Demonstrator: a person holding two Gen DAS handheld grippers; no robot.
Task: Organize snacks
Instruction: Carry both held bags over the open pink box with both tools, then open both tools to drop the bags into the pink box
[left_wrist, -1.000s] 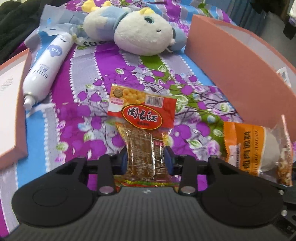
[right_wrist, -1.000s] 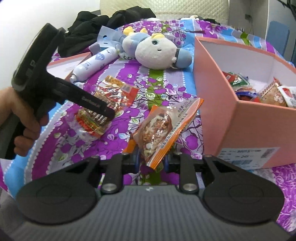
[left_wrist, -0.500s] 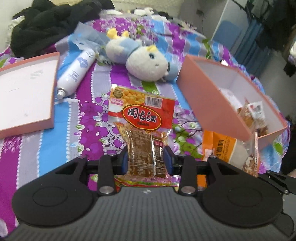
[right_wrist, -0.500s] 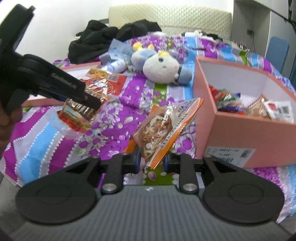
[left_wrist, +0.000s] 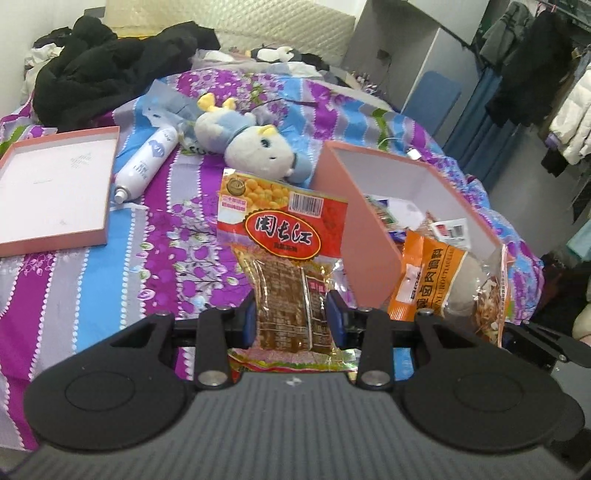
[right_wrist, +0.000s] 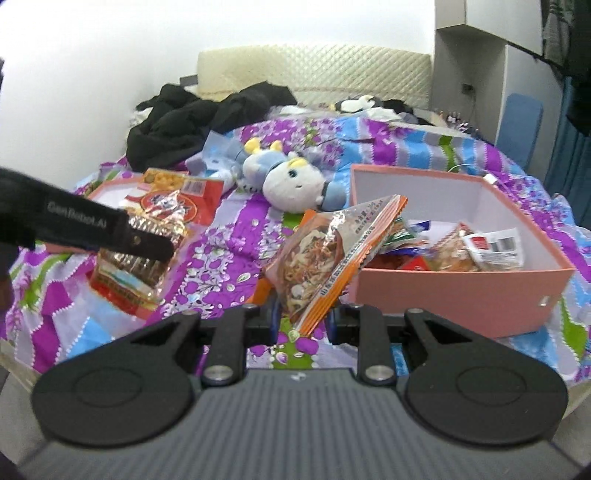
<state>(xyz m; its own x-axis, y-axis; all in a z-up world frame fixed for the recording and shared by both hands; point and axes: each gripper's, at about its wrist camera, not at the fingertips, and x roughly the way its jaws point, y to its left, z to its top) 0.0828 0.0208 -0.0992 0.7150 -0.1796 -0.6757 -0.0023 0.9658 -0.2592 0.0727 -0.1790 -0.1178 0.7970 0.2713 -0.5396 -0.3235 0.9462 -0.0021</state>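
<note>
My left gripper (left_wrist: 291, 323) is shut on a red snack packet (left_wrist: 286, 254) with brown pieces inside, held up in the air over the flowered bedspread. In the right wrist view that same red snack packet (right_wrist: 147, 236) hangs at the left, clamped in the left gripper's black finger (right_wrist: 147, 245). My right gripper (right_wrist: 301, 319) is shut on an orange snack packet (right_wrist: 328, 258), which also shows in the left wrist view as the orange snack packet (left_wrist: 443, 280) at the right. The pink box (right_wrist: 461, 295) holds several snack packets and lies just right of both grippers.
A plush toy (left_wrist: 255, 147), a white spray bottle (left_wrist: 147, 162) and the pink box lid (left_wrist: 55, 192) lie on the bed. Black clothes (left_wrist: 107, 81) are heaped by the headboard. A rack of clothes (left_wrist: 546, 81) stands at the far right.
Both grippers have risen from the bedspread with their packets still clamped. The pink box's inside has come into view, and the left gripper has moved higher and back.
</note>
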